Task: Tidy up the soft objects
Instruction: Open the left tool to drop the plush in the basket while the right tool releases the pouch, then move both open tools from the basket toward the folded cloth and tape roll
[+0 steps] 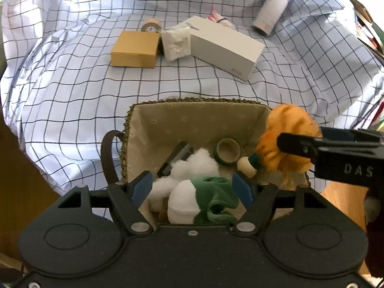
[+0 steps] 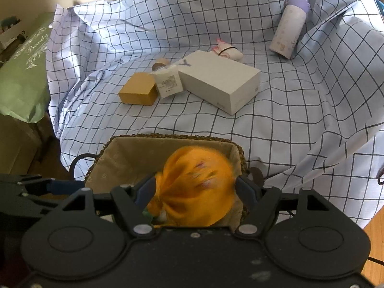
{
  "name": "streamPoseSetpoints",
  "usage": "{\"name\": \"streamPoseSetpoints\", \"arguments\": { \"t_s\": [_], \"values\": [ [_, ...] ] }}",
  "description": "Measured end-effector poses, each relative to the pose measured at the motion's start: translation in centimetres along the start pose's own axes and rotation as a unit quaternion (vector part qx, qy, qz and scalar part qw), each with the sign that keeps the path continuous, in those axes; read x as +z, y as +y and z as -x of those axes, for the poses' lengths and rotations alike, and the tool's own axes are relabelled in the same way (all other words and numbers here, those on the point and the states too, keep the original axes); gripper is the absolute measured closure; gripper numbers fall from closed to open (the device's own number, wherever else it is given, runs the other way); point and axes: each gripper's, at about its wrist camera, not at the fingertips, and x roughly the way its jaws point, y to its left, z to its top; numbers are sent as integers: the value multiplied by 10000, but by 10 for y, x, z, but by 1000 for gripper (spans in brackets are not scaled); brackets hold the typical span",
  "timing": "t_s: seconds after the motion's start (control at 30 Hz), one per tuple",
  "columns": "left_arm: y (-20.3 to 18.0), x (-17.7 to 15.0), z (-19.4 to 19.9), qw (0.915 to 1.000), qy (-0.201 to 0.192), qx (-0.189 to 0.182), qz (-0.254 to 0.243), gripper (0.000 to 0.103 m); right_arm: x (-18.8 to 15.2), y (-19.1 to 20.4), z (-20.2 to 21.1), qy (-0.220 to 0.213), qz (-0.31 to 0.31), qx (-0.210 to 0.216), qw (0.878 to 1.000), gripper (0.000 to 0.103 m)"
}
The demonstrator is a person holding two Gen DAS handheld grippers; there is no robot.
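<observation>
Checked bedsheet behind; right tongs (image 2: 195,189) grip the orange plush (image 2: 199,192) over the lined basket (image 2: 129,148); lower before releasing; left tongs (image 1: 192,187) parted, gripping nothing.

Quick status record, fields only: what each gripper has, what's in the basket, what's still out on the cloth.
right gripper: shut on orange plush toy, held over the basket's right end
left gripper: open, over white-and-green soft toy; pads not pressing it
basket: lined; holds white fluffy toy, tape roll, dark flat item
on checked cloth: tan box, white box, white packet, bottle, small tape roll, pink-and-white item
</observation>
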Motion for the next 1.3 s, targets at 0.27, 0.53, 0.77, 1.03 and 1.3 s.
{"name": "streamPoseSetpoints", "arguments": {
  "t_s": [0.27,0.53,0.77,1.03,1.3],
  "values": [
    [2,3,-3,9998,-8,85,153,31,1,-1,2,-84,20,174,9998,25],
    [2,3,-7,9998,49,116,135,30,1,-4,-1,-29,-87,171,9998,23],
    [4,5,-11,9997,106,172,139,29,2,-5,-5,5,-127,186,9997,23],
    [5,7,-17,9995,198,227,81,26,4,-8,-12,96,-204,203,9995,23],
    [7,11,-25,9990,333,288,39,25,5,-13,-22,247,-292,210,9990,22]
  ]
}}
